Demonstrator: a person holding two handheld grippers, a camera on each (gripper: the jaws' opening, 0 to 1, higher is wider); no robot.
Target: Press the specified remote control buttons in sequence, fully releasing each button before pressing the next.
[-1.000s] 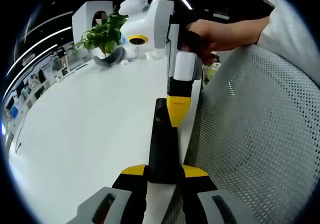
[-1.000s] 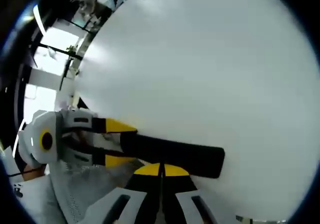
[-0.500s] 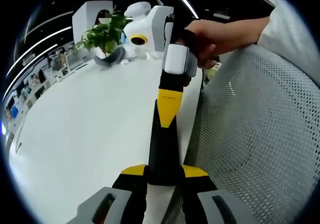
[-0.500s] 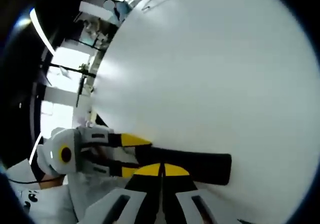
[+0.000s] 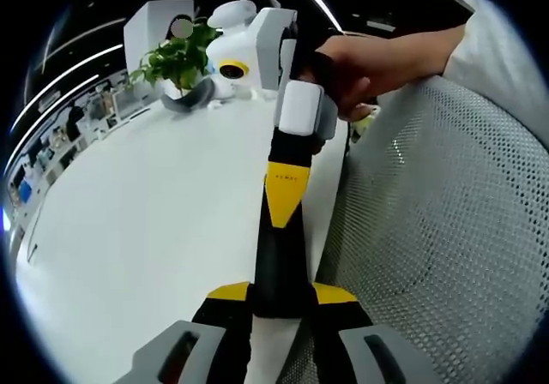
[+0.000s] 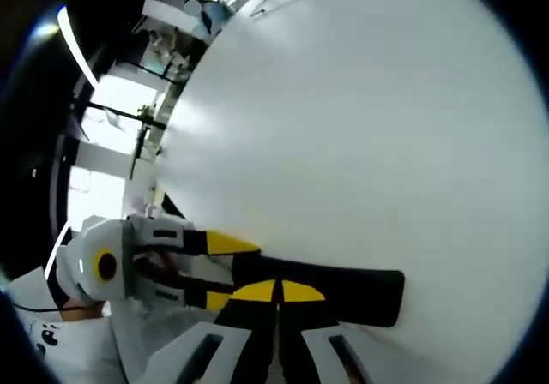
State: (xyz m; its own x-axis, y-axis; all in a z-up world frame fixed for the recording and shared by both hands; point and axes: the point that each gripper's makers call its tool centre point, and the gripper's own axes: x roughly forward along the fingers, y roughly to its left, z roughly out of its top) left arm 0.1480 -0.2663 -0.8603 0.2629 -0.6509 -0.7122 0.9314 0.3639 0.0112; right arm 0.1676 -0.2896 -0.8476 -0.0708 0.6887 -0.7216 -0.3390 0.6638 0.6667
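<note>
Black and slim, the remote control [image 5: 279, 255] stands clamped at its near end between the yellow-tipped jaws of our left gripper [image 5: 281, 303] in the left gripper view, its length running away from us over the white table [image 5: 137, 230]. Our right gripper [image 5: 284, 206] comes in from above, its yellow tip closed to a point and resting on the remote's top face, about halfway along. A hand [image 5: 360, 63] grasps that gripper's white body. To the right, a grey mesh chair back [image 5: 437, 230] crowds the table edge. At the far end of the table we see a green potted plant [image 5: 176, 58] beside a white object whose nature we cannot make out.

In the right gripper view, the remote control [image 6: 326, 281] lies crosswise over the white table [image 6: 369, 127], just beyond the tip of our right gripper [image 6: 276, 291]. That gripper's two yellow jaws are pressed together with no gap, holding nothing between them, and their tip overlaps the remote's near edge; whether it presses a button we cannot tell, since no buttons are legible. From the left comes the left gripper [image 6: 227, 268], its two yellow jaws closed on the end of the remote, one above it and one below. Bright windows and dark framing line the far left of the room
</note>
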